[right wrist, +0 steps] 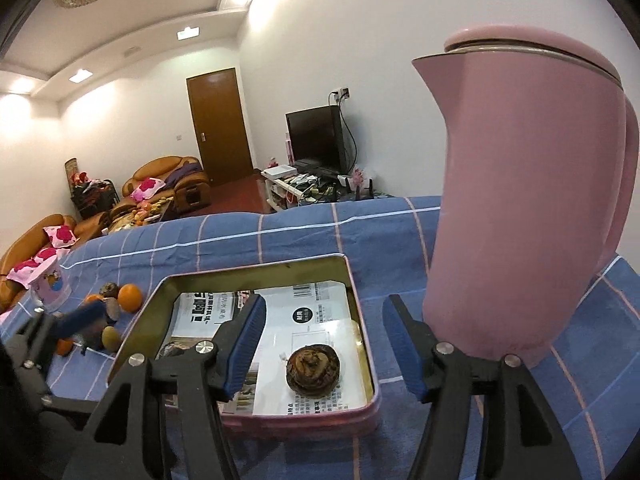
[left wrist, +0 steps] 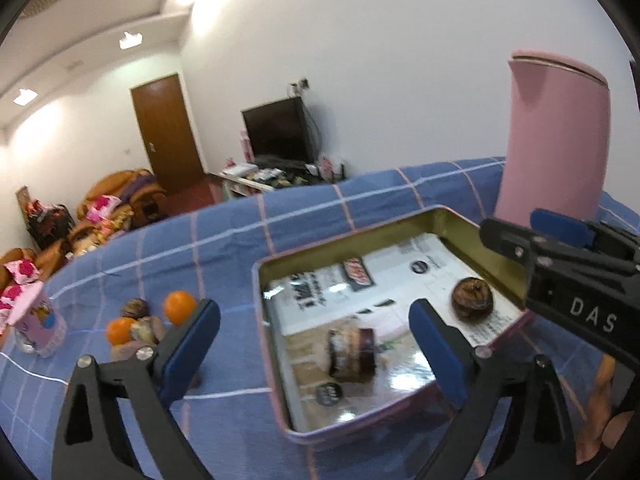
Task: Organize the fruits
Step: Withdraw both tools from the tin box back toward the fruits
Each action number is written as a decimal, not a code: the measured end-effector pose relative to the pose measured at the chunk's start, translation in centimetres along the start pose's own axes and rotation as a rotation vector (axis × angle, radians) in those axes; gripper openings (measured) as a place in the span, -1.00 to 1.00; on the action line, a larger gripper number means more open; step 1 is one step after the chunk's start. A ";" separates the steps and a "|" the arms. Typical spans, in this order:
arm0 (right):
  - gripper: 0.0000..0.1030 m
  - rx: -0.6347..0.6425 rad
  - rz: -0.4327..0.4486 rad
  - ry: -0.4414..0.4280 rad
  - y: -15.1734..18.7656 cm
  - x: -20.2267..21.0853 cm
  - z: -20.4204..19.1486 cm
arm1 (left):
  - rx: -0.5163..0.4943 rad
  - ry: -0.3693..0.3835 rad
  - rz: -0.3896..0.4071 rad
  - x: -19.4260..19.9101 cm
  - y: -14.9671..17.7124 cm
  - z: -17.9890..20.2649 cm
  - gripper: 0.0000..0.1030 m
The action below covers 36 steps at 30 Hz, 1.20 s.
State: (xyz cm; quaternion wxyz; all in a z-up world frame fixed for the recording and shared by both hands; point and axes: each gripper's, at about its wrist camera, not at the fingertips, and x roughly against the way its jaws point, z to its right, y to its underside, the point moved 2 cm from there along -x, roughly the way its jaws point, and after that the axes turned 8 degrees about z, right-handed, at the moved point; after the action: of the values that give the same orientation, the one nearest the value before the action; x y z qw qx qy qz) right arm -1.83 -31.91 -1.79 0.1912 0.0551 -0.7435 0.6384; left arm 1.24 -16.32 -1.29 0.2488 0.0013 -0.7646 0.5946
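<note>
The fruits are split between two places. Two dark brown ones lie in the open tin (left wrist: 400, 236): a blurred one (left wrist: 352, 354) at lower centre of the left wrist view, and a wrinkled round one (right wrist: 313, 368) at lower centre of the right wrist view. The rest sit in a loose pile on the blue checked surface (left wrist: 224, 232) at the left of both views: an orange (left wrist: 179, 307) and several brownish fruits beside it.

The left hand-held gripper (left wrist: 316, 350) is spread wide, pads clear of the blurred fruit lying between and just beyond them. The right hand-held gripper (right wrist: 324, 344) is spread about halfway, empty, with the wrinkled fruit below the gap between its fingers.

The pile lies left of the tin, so the left hand is judged nearer. The pink kettle (right wrist: 532, 200) stands just right of the tin.
</note>
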 end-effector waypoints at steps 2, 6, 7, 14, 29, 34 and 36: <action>0.21 -0.001 0.001 0.003 0.1 -0.1 0.0 | 0.004 -0.019 -0.005 -0.1 0.0 -0.5 0.93; 0.21 0.005 0.028 0.021 0.0 0.1 0.1 | 0.018 -0.023 -0.014 -0.4 0.1 -0.8 0.93; 0.21 0.005 0.038 0.026 -0.1 0.3 0.1 | 0.017 -0.024 -0.012 -0.3 0.1 -0.9 0.93; 0.22 -0.005 0.060 0.073 -0.2 0.6 0.5 | 0.016 -0.031 -0.009 -0.3 0.4 -1.0 0.94; 0.24 -0.006 0.078 0.105 -0.1 1.4 0.4 | 0.043 -0.041 -0.009 -0.1 0.5 -1.7 0.95; 0.24 -0.022 0.076 0.109 -0.1 1.4 0.5 | 0.046 -0.051 -0.006 0.1 0.6 -2.1 0.95; 0.24 -0.031 0.073 0.108 0.0 1.4 0.6 | 0.045 -0.055 -0.004 0.1 0.7 -2.2 0.95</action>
State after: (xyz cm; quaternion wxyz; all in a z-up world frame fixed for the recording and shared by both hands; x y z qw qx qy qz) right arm -3.25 -32.24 -1.31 0.2086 -0.0095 -0.7436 0.6352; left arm 1.76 -14.04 -1.47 0.2290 0.0249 -0.7574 0.6110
